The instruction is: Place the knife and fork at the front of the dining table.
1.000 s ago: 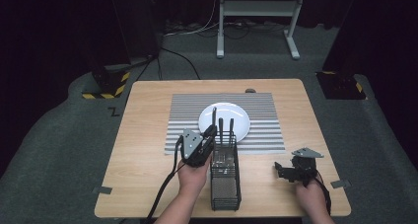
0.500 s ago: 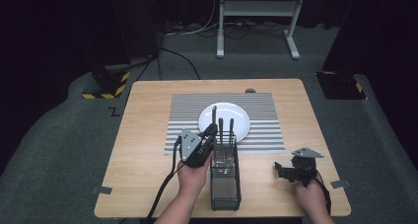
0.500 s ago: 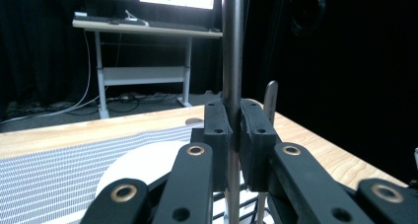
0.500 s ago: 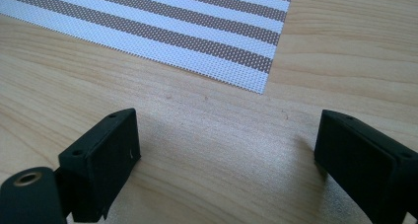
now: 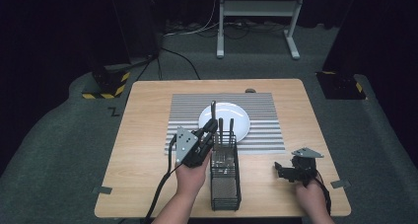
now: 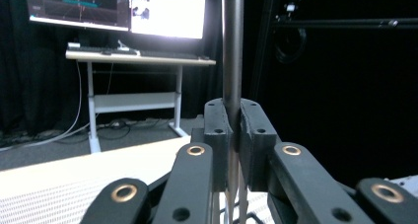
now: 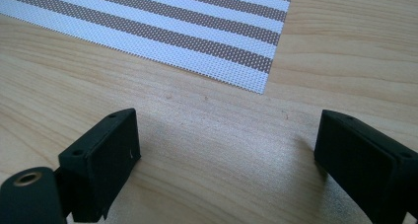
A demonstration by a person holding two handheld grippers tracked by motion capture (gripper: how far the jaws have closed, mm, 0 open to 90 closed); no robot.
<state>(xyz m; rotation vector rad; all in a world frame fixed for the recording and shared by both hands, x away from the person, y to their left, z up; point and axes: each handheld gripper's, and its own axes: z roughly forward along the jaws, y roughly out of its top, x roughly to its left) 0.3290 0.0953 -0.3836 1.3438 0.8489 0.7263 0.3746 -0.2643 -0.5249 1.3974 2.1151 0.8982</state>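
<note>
High view: left gripper [image 5: 211, 130] pinches dark utensil handle [image 5: 213, 110] above far end of black wire caddy [image 5: 226, 182], at near edge of striped mat [image 5: 266, 135]. White plate [image 5: 231, 116] on mat just beyond. Two more handles upright in caddy. Right gripper [image 5: 283, 170] low near desk [image 5: 148, 135] right corner.

Left gripper view: jaws clamped on upright metal handle [image 6: 232, 46].

Right gripper view: jaws spread wide, nothing between, bare desk [image 7: 212, 150] below; mat [image 7: 197, 31] corner ahead.
</note>
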